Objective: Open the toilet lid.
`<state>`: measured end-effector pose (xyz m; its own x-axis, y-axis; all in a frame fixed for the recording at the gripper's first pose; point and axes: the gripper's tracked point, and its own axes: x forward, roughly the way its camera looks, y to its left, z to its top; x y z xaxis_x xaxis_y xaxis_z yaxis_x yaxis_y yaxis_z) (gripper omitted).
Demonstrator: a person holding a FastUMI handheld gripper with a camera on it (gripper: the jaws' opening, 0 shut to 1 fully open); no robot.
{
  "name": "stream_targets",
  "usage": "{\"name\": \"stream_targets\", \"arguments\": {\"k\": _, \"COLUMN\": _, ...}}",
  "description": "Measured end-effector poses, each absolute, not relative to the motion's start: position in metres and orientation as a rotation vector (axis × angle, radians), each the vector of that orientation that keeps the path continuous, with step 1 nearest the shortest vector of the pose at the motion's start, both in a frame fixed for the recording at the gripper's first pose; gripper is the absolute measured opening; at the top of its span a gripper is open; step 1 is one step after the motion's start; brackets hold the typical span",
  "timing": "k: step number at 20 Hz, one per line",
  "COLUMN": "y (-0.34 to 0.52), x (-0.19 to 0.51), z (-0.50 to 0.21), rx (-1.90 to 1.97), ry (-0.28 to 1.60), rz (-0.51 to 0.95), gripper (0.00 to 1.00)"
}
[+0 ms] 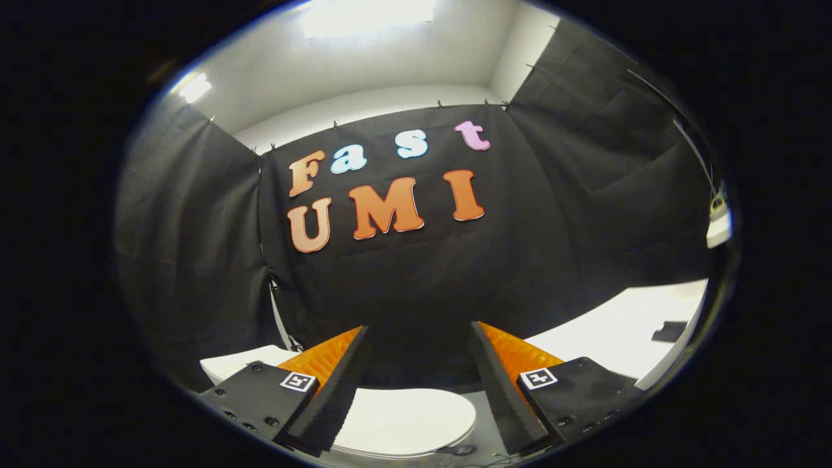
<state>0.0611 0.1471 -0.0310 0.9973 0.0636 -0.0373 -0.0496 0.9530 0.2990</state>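
A white toilet lid [406, 422] lies closed and flat, low between my two fingers and below their tips. My gripper [419, 335] is open, with a wide gap and nothing between the fingers. It hangs above the lid and points at the black cloth wall beyond. The left finger [325, 390] covers the lid's left part. A white piece [237, 364], perhaps the tank, shows behind the left finger.
A white table top [624, 331] stands to the right, beyond the right finger, with a small dark object [669, 331] on it. Black cloth walls close the booth on three sides. A thin cable hangs at the left wall seam [276, 305].
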Motion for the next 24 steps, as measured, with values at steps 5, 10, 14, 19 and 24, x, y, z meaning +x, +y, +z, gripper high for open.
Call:
{"name": "stream_targets", "arguments": {"k": 5, "y": 0.147, "x": 0.071, "z": -0.126, "rx": 0.541, "ry": 0.139, "rz": -0.032, "gripper": 0.98}}
{"name": "stream_targets", "arguments": {"k": 10, "y": 0.142, "x": 0.051, "z": -0.223, "rx": 0.544, "ry": 0.333, "rz": -0.12, "gripper": 0.98}}
{"name": "stream_targets", "arguments": {"k": 14, "y": 0.144, "x": 0.045, "z": -0.279, "rx": 0.582, "ry": 0.454, "rz": -0.2, "gripper": 0.98}}
{"name": "stream_targets", "arguments": {"k": 19, "y": 0.153, "x": 0.041, "z": -0.331, "rx": 0.594, "ry": 0.618, "rz": -0.225, "gripper": 0.98}}
{"name": "stream_targets", "arguments": {"k": 24, "y": 0.14, "x": 0.041, "z": -0.369, "rx": 0.702, "ry": 0.682, "rz": -0.298, "gripper": 0.97}}
